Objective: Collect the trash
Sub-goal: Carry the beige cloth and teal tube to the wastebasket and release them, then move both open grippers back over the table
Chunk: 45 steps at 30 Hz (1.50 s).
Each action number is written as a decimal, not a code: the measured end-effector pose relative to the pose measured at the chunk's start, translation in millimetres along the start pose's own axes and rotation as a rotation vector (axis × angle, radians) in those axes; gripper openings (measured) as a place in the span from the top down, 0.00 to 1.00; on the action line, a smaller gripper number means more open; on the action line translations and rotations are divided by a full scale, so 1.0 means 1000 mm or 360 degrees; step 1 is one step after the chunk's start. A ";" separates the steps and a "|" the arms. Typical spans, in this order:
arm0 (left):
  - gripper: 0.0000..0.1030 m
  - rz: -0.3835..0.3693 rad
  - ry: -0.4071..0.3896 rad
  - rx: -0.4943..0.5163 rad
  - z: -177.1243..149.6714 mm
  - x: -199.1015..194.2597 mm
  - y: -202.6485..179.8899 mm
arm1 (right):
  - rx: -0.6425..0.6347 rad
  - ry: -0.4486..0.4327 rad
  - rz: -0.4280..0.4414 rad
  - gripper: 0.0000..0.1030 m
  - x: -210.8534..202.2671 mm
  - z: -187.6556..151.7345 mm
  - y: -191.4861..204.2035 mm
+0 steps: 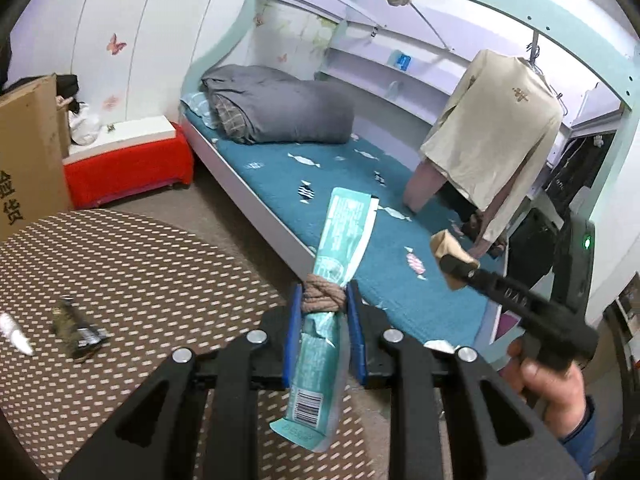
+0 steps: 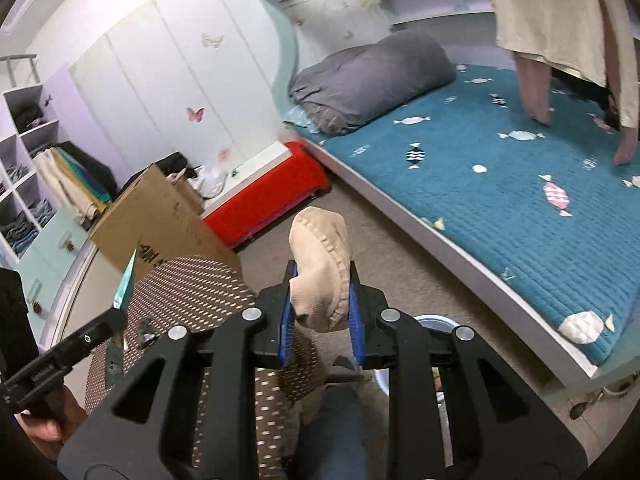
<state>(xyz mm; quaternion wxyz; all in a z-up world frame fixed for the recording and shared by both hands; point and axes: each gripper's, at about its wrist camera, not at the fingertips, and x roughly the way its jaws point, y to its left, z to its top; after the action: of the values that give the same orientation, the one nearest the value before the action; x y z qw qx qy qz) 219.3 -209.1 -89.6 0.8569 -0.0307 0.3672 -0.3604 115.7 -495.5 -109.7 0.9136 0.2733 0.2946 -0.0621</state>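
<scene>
Left hand-held gripper (image 1: pixel 322 312): clamped on a teal wrapper (image 1: pixel 320 320) with a knot of brown cord (image 1: pixel 322 296) wound round its middle; the wrapper sticks out past the blue pads toward the bed and hangs back with its barcode end near the camera.
Right hand-held gripper (image 2: pixel 320 300): clamped on a beige cloth (image 2: pixel 322 268), bunched up between the pads and bulging above them.
Surface (image 1: pixel 140 272): round, brown with pale dashes, below and left of the left hand-held gripper.
On the surface: a dark crumpled wrapper (image 1: pixel 78 330) near its left edge, and just left of that a blurred white thing (image 1: pixel 16 334) I cannot make out.
Bed (image 1: pixel 320 184): beyond the surface, teal cover with a candy print; a rolled grey quilt (image 1: pixel 276 110) lies at its far end.
Over the bed: a beige shirt (image 1: pixel 496 136) on a hanger, toward the near end.
Red box (image 1: pixel 128 168): on the floor, beside the far end of the bed.
Cardboard box (image 1: pixel 28 160): behind the surface, away from the bed.
Hand (image 1: pixel 548 384): grips the right tool's handle, on the bed side of the surface.
</scene>
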 end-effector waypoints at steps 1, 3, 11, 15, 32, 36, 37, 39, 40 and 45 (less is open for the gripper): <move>0.79 -0.0011 0.0008 -0.0002 0.002 0.007 -0.006 | 0.0016 0.0001 -0.0017 0.78 0.002 0.002 -0.006; 0.79 -0.0029 0.0026 -0.0001 0.005 0.019 -0.015 | 0.0045 0.0003 -0.0036 0.78 0.003 0.004 -0.017; 0.79 -0.0080 0.0114 -0.0040 0.018 0.076 -0.049 | 0.0129 0.0032 -0.0081 0.78 0.022 0.007 -0.047; 0.79 -0.0067 0.0157 -0.0068 0.023 0.107 -0.063 | 0.0152 0.0076 -0.0107 0.78 0.039 0.006 -0.063; 0.79 0.0125 0.0584 -0.0107 -0.002 0.229 -0.045 | 0.0299 0.0357 -0.0177 0.78 0.128 -0.030 -0.114; 0.79 0.0133 0.0674 -0.0082 -0.011 0.245 -0.041 | 0.0331 0.0413 -0.0183 0.78 0.145 -0.037 -0.125; 0.78 0.0129 0.0696 -0.0075 -0.012 0.249 -0.043 | 0.0338 0.0422 -0.0184 0.78 0.148 -0.038 -0.127; 0.74 0.0139 0.0742 -0.0056 -0.014 0.260 -0.044 | 0.0364 0.0446 -0.0178 0.76 0.155 -0.041 -0.133; 0.59 0.0143 0.0777 -0.0049 -0.015 0.265 -0.045 | 0.0371 0.0455 -0.0181 0.75 0.158 -0.043 -0.134; 0.23 0.0222 0.0805 -0.0001 -0.014 0.271 -0.048 | 0.0425 0.0511 -0.0189 0.34 0.170 -0.052 -0.143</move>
<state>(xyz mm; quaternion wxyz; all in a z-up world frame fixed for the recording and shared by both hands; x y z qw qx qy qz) 308.9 -415.3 -249.0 0.7608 0.0856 0.5710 -0.2965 189.6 -579.5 -308.7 0.8053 0.3805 0.4411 -0.1101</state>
